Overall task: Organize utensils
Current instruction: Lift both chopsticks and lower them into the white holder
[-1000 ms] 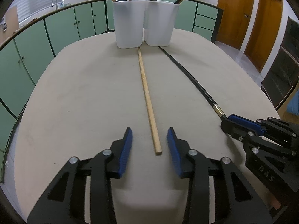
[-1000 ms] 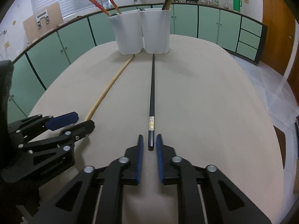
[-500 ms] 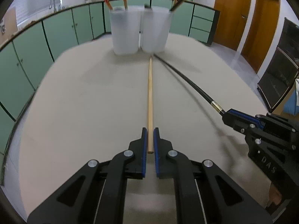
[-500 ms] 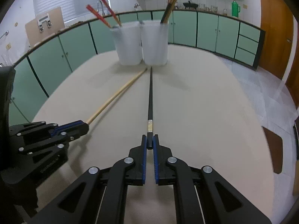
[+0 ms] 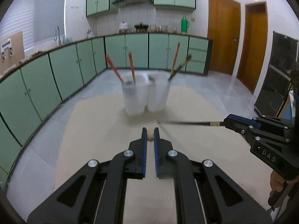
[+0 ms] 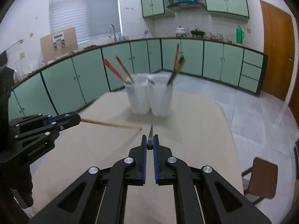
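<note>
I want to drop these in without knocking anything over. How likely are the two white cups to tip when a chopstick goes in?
The white cups look tall, narrow and probably light, so a sideways nudge could tip them. Red chopsticks already lean out of one, raising its weight somewhat. Standing side by side, they may brace each other. The wooden chopstick and black chopstick are long, so lower them gently.

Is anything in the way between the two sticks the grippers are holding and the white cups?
Nothing visible. Only bare table lies between the wooden chopstick, the black chopstick and the white cups. The cups already hold other chopsticks, but their mouths look roomy.
</note>
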A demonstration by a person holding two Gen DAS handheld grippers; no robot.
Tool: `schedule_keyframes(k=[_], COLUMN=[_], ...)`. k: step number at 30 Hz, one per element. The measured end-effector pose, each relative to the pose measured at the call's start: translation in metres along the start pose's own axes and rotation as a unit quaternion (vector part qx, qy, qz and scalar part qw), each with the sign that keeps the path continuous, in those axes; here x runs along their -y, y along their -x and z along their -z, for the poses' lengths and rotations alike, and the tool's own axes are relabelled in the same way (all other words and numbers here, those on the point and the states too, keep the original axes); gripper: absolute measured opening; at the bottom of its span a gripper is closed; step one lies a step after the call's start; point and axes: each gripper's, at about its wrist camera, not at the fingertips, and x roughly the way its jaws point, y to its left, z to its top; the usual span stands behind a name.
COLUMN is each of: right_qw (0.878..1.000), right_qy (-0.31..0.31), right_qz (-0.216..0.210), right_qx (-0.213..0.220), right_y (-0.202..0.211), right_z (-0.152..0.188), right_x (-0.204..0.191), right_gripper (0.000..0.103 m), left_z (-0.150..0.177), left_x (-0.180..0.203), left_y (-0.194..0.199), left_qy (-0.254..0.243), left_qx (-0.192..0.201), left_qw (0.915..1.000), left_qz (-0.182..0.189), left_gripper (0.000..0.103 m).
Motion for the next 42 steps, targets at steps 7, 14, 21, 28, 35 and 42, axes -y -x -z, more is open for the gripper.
schedule_keyframes(k=[7,14,21,28,35,42], right_qw=[0.999,0.997,0.994,0.99,0.988,0.987], right_qy=[0.019,0.052,0.071,0.067,0.048,0.036], right_qz=[-0.008,-0.021,-0.018,-0.009,-0.004,0.006], right_qx=[0.029,0.052,0.085,0.126,0.146,0.156], right_y=[0.006,0.018,0.034,0.036,0.019,-0.005], right_z=[-0.05,-0.103,-0.145,-0.191,-0.231,-0.25], right_x=[-0.002,-0.006,-0.006,-0.007,-0.001,0.01], right_gripper=[0.006,0.006,0.006,0.006,0.006,0.006], left_z=[-0.042,-0.078,-0.113,-0.157,-0.194,-0.212], left_x=[0.004,0.009,0.013,0.011,0.004,0.001], left_y=[0.006,0.011,0.022,0.023,0.006,-0.02], left_qy=[-0.021,-0.041,-0.055,-0.047,-0.04,-0.048], left_qx=[0.039,0.065,0.105,0.149,0.172,0.169], left_qw=[0.9989,0.9964,0.9921,0.987,0.9841,0.9844], left_qz=[0.012,0.036,0.041,0.036,0.024,0.003], left_gripper=[0.006,0.006,0.006,0.006,0.006,0.006])
